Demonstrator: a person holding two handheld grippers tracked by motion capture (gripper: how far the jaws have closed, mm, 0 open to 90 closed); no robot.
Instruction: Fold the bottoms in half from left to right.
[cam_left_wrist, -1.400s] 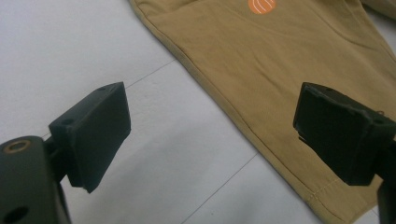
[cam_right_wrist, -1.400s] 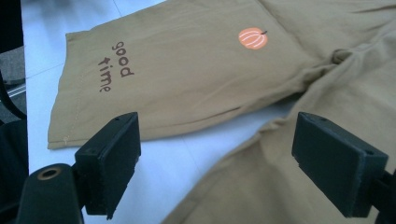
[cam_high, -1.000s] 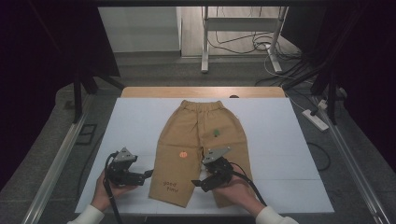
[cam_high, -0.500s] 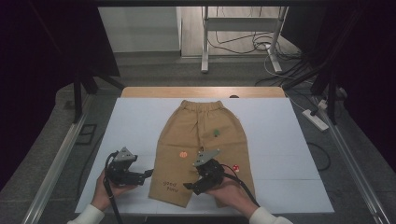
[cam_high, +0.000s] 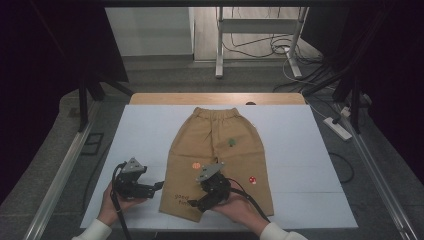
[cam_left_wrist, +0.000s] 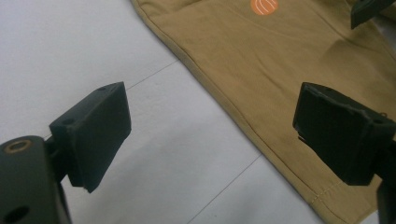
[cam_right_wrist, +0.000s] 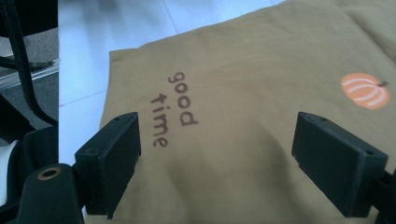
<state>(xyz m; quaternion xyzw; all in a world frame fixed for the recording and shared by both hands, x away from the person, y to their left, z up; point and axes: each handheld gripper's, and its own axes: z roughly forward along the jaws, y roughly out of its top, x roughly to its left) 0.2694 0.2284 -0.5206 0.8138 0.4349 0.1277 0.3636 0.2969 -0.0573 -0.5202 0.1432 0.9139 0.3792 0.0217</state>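
Pants (cam_high: 220, 155) lie flat, long way away from person. Right gripper (cam_high: 194, 204) over near leg, jaws spread. Left gripper (cam_high: 159, 185) beside leg edge, jaws spread.

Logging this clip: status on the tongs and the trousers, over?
Left tongs open, beside the trousers' left leg hem. Right tongs open, over the "good time" print. Trousers flat, ungripped. Nothing in the way.

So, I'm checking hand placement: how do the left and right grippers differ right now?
The left gripper sits over the white table beside the tan trousers; the right gripper sits over the trouser leg. The left points rightward, the right leftward. Both are open, holding nothing.
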